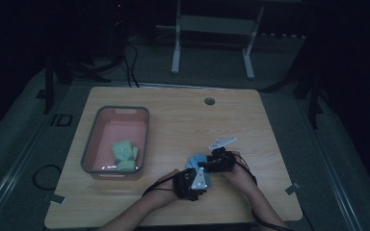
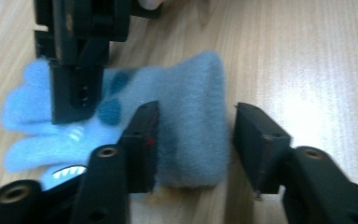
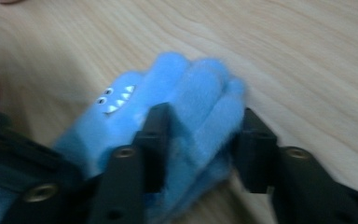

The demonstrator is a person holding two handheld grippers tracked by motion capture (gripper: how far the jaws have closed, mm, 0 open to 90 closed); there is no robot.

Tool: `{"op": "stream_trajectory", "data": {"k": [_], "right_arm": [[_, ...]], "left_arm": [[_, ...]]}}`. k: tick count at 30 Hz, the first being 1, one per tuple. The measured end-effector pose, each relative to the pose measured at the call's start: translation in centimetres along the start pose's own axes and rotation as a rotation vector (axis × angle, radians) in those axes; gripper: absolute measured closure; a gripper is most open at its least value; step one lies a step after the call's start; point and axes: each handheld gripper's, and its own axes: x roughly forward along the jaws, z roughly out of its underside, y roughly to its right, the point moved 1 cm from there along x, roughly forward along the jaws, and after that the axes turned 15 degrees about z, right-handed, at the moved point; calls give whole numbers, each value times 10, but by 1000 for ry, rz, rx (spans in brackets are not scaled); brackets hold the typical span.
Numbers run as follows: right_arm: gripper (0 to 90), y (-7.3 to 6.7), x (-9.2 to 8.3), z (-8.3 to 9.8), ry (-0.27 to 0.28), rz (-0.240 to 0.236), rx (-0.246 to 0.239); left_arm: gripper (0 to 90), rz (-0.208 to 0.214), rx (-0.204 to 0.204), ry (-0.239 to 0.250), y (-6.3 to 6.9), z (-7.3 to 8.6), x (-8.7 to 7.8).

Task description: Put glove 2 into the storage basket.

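A fuzzy blue glove point(image 1: 196, 160) with dark spots and a toothy face lies flat on the wooden table point(image 1: 183, 120), near the front middle. In the left gripper view my left gripper point(image 2: 196, 107) is open, its jaws either side of the glove's cuff point(image 2: 191, 88), with a small gap at the right jaw. In the right gripper view my right gripper point(image 3: 205, 112) is shut on the glove's finger end point(image 3: 182, 79), and the plush bulges between the jaws. From above, the left gripper point(image 1: 195, 173) comes from the front and the right gripper point(image 1: 207, 163) from the right.
A pink basin with a grey rim point(image 1: 90, 144) stands on the left of the table and holds a green glove point(image 1: 124, 155). A round cable hole point(image 1: 209, 101) sits near the far edge. White table legs point(image 1: 176, 48) stand beyond on the dark floor.
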Motion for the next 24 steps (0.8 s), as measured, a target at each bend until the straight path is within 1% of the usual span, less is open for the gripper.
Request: {"op": "stream_trajectory", "data": {"k": [1, 2, 3, 4, 5, 6, 7, 11, 13, 15, 17, 19, 24], "right_arm": [[657, 0, 0, 0, 1, -1, -4], [680, -1, 0, 0, -5, -14, 3], [680, -1, 0, 0, -5, -14, 3], [696, -1, 0, -1, -9, -15, 7], [715, -1, 0, -1, -11, -16, 9], [733, -2, 0, -2, -20, -14, 17], [746, -3, 0, -3, -26, -11, 13], [772, -6, -2, -5, -38, 4, -3], [800, -6, -4, -8, -26, 20, -8], [803, -6, -6, -10, -18, 8, 7], [807, -6, -8, -13, -10, -7, 15], [809, -5, -10, -16, -1, -10, 25], [811, -7, -15, -28, 24, -17, 11]], "left_arm": [[580, -13, 5, -7, -1, 0, 0], [623, -10, 0, -4, -2, 0, -1], [649, -10, 0, -4, -2, 0, -1], [649, -4, -5, -4, -3, 0, -2], [671, 4, -15, 1, -5, -1, -3], [700, 7, -17, 0, -6, -1, -4], [710, 9, -14, -4, -6, -1, -4], [730, 5, -7, -18, -5, -4, -5], [741, 7, -12, -25, -5, -5, -7], [746, 0, -2, -38, -5, -5, -9], [749, -5, 0, -51, -5, -5, -11], [751, -12, -1, -53, -6, -5, -15], [751, -48, -1, -48, -7, -8, -29]]}}
